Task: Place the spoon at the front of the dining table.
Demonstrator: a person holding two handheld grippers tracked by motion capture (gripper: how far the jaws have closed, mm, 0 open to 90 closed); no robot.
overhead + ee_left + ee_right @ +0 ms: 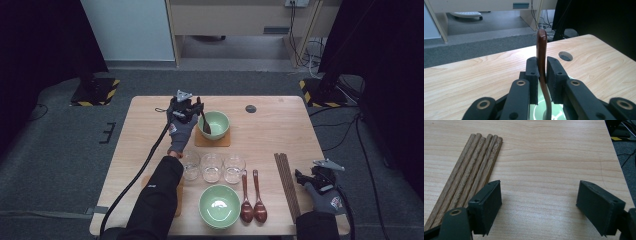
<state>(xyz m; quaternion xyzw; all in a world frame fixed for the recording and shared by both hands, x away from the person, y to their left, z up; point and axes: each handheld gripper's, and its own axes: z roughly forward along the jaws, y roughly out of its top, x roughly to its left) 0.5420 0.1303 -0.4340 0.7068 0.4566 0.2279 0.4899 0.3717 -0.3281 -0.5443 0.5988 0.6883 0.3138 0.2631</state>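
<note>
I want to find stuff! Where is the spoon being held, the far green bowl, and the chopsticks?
spoon [541, 47], left gripper view, upper handle above the fingers
far green bowl [220, 120], high view, inside wall
chopsticks [471, 167], right gripper view, middle of the bundle

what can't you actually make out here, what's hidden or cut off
- Spoon bowl end: in the left gripper view the left claw, shut on the handle, covers it and the bottom edge cuts it off.
- Far green bowl contents: high view, too small to tell.
- Three glasses: high view, too small to tell if they hold water.
- Chopsticks: right gripper view, near ends hidden behind the open right claw.
</note>
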